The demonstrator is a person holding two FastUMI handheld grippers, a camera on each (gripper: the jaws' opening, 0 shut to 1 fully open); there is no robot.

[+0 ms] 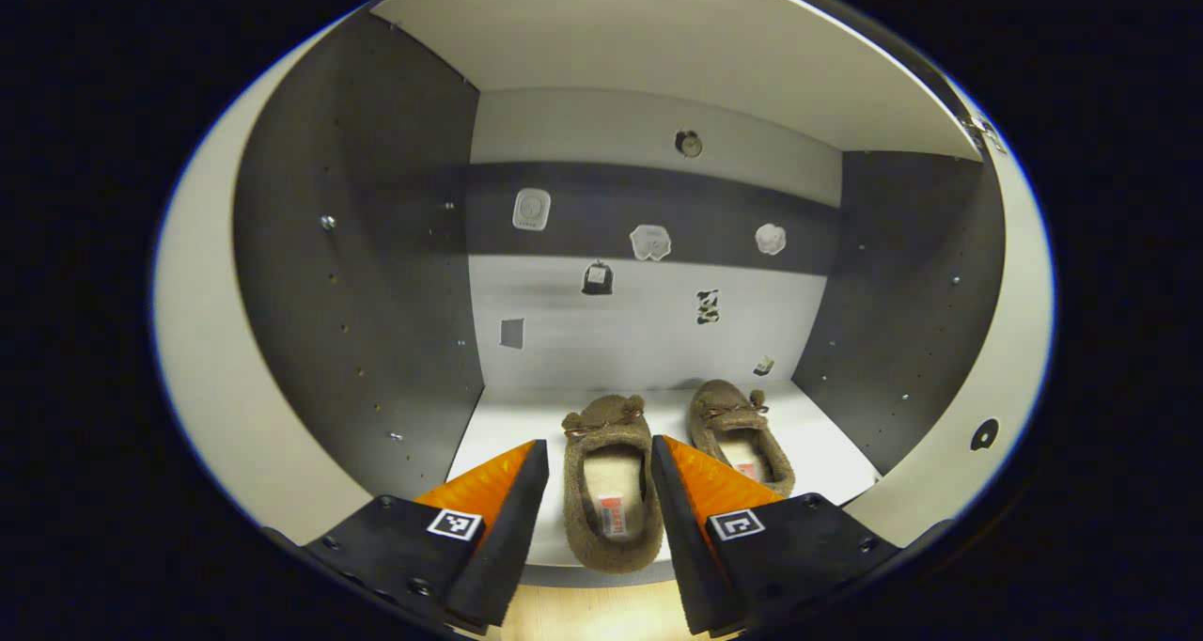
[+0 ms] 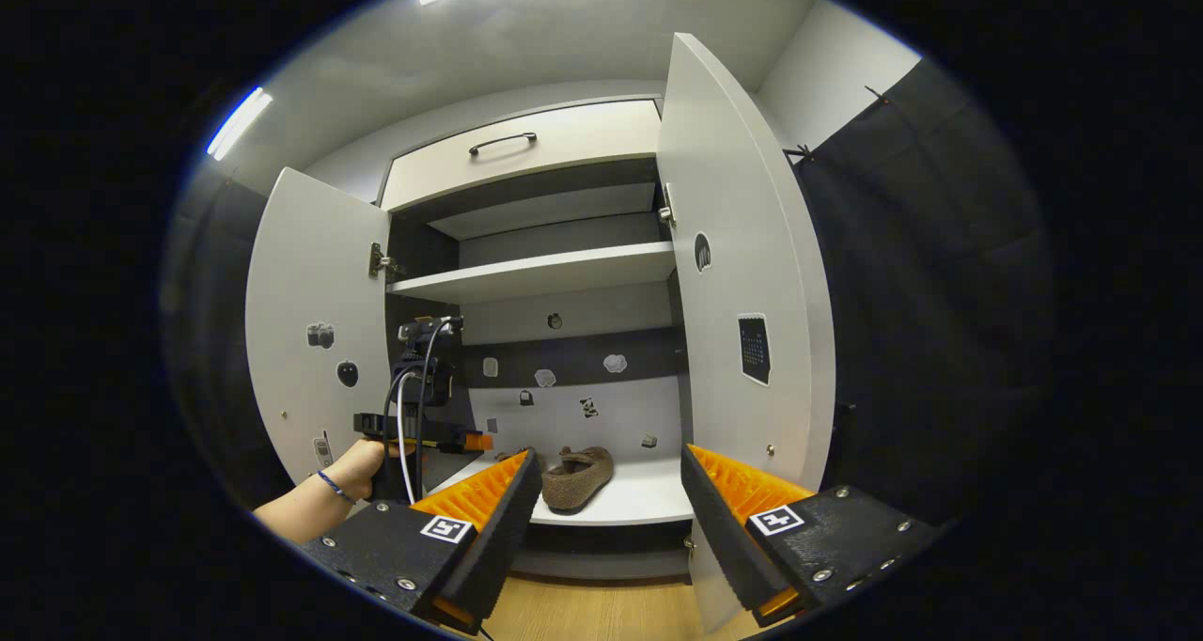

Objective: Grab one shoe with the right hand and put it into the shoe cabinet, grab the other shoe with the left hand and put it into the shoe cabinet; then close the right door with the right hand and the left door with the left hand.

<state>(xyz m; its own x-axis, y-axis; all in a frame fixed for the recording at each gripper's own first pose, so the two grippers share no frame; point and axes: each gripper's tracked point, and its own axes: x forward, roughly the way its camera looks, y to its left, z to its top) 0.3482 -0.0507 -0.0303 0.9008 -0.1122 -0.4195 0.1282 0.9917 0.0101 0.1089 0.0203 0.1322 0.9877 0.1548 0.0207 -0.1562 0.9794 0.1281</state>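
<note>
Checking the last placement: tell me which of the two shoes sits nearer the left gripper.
The shoe framed between the left gripper's open fingers, its heel at the shelf's front edge. The other shoe sits further back and to the right of it.

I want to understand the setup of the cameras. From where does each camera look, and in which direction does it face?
Left gripper view: rides on the left gripper, at the cabinet's mouth, facing two shoes on the bottom shelf; its own open fingers show.
Right gripper view: rides on the right gripper, farther back, facing the open doors; its fingers and a hand show.
Shared: shoes, bottom shelf.
</note>
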